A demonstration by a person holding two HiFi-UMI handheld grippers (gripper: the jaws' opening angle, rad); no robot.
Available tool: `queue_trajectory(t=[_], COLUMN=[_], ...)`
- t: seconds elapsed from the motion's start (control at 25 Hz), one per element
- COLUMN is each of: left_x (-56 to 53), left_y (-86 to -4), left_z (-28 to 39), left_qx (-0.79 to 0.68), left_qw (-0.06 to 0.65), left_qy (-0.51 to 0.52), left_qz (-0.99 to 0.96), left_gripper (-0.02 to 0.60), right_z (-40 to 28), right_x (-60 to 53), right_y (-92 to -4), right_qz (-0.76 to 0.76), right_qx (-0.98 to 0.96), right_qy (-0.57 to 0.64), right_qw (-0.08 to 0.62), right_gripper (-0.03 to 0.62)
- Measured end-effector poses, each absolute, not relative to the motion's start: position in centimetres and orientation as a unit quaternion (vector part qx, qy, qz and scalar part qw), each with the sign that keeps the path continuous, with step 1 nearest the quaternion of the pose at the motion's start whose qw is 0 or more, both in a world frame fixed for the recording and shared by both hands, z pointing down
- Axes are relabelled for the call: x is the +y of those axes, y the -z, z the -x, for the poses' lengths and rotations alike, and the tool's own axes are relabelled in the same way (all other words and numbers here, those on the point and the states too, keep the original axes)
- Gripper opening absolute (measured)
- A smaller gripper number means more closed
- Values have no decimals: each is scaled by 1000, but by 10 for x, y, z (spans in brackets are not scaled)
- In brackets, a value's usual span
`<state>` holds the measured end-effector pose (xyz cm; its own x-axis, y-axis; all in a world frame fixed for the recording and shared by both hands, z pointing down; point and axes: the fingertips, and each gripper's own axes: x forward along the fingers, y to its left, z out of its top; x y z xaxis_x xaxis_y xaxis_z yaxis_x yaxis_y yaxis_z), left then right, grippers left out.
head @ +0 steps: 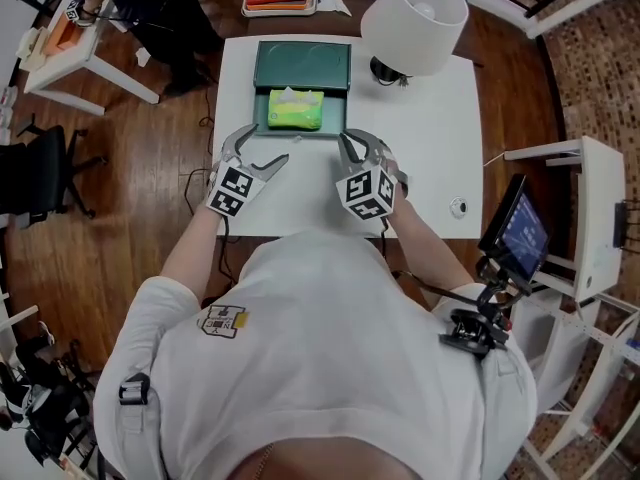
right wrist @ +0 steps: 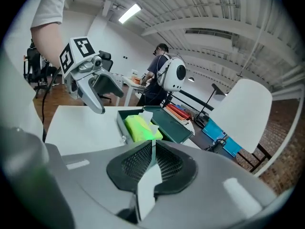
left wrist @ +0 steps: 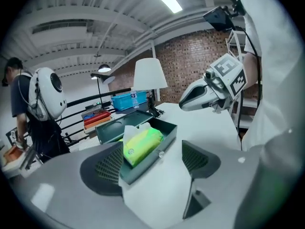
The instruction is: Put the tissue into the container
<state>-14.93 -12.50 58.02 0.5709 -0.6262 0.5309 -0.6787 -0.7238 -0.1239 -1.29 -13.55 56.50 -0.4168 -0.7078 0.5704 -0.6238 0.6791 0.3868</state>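
Observation:
A yellow-green tissue pack (head: 295, 109) lies in the open drawer of a dark green container (head: 302, 66) at the far middle of the white table (head: 440, 128). My left gripper (head: 264, 149) hovers just in front of the drawer's left corner, open, with nothing between its pads. In the left gripper view the tissue pack (left wrist: 140, 144) and the drawer front (left wrist: 151, 162) sit beyond my left gripper (left wrist: 150, 163). My right gripper (head: 348, 148) is shut and empty near the drawer's right corner. From the right gripper view, the tissue pack (right wrist: 139, 128) lies ahead of my right gripper (right wrist: 152, 160).
A white lamp (head: 415, 23) stands at the table's far right beside the container. A small white round object (head: 458, 207) lies near the right front edge. A screen on a stand (head: 520, 236) is off to the right. A person (right wrist: 159, 75) stands in the background.

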Motion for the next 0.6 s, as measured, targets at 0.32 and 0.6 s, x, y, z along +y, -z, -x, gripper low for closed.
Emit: queue_trajectory(t=[0.32, 0.6], left_x=[-57, -25], left_y=[-626, -661], left_z=[157, 176], left_qx=[-367, -387], left_qw=[95, 108], left_qy=[-304, -338], left_qz=[-874, -851], left_gripper=[269, 0], right_z=[2, -16], right_x=[-77, -45], right_y=[-591, -632], right_qz=[-390, -395], right_qx=[-852, -846], right_qy=[28, -36], right_qw=[348, 356], right_gripper=[25, 18])
